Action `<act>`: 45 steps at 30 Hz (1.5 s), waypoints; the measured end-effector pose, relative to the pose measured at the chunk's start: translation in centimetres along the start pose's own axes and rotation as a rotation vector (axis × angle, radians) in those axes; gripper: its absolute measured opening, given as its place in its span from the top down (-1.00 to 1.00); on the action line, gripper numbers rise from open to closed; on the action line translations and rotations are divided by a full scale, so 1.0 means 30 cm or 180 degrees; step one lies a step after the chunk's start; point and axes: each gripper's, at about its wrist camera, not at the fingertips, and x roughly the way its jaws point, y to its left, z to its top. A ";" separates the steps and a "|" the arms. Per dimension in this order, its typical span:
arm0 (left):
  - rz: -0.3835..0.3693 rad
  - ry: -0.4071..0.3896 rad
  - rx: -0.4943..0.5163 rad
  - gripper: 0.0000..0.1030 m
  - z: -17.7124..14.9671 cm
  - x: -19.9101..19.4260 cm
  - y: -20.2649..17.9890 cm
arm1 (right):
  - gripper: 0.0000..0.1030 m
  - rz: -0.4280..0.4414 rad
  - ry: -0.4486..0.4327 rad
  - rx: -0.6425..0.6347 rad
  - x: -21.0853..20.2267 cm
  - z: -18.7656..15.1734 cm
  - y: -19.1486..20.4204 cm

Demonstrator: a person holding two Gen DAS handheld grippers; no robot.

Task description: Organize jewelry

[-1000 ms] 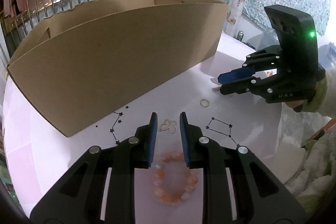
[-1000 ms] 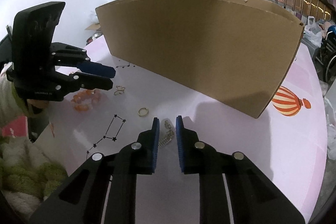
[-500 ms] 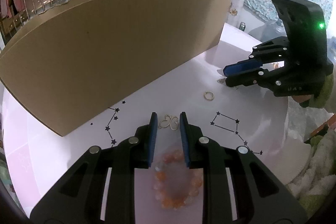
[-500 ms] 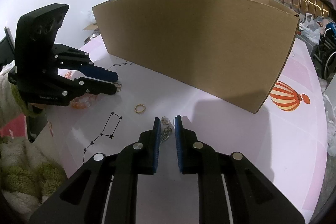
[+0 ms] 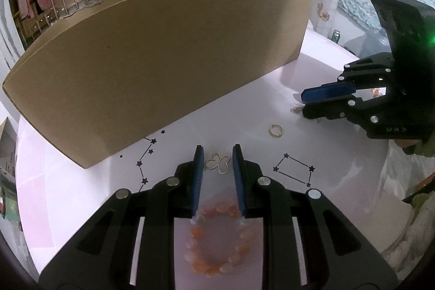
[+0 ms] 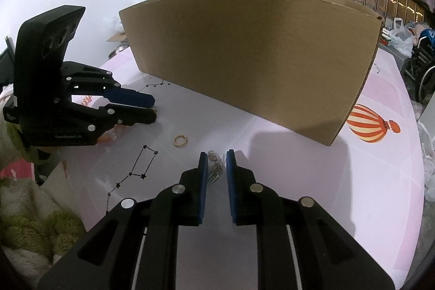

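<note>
**Both grippers poised over jewelry on the pink table**

Left gripper (image 5: 217, 158) is hovering with jaws slightly spread, a gold butterfly piece (image 5: 218, 162) lying between the tips, untouched; a coral bead bracelet (image 5: 214, 238) is sitting nearer, under its fingers. Right gripper (image 6: 216, 160) is standing with narrowly parted jaws straddling a silver chain (image 6: 214, 167); contact unclear. A gold ring (image 6: 180, 140) is lying between both grippers. Farther back, a cardboard box (image 6: 252, 59) is standing on the table (image 6: 353, 181).

Pale pink table (image 6: 312, 181) with black constellations, brown cardboard box (image 6: 252, 56), orange bead bracelet (image 5: 217, 241).
</note>
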 end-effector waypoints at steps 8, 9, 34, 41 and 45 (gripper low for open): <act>-0.0026 -0.0005 0.0022 0.72 -0.008 0.000 0.003 | 0.72 -0.0009 -0.0003 0.0014 -0.002 0.002 0.002; -0.0029 -0.0005 0.0023 0.72 -0.008 -0.002 0.005 | 0.72 -0.0009 -0.0003 0.0014 -0.002 0.003 0.002; -0.0174 -0.0057 -0.0082 0.92 0.000 -0.030 0.044 | 0.74 -0.0037 -0.0010 0.0073 -0.017 0.009 0.000; -0.0192 -0.0033 -0.0212 0.62 0.006 -0.074 0.019 | 0.74 0.0022 -0.0095 0.0199 -0.029 -0.004 -0.026; -0.0125 0.0050 -0.0273 0.62 0.005 -0.082 -0.008 | 0.74 0.0117 -0.0097 0.0256 -0.033 -0.006 -0.041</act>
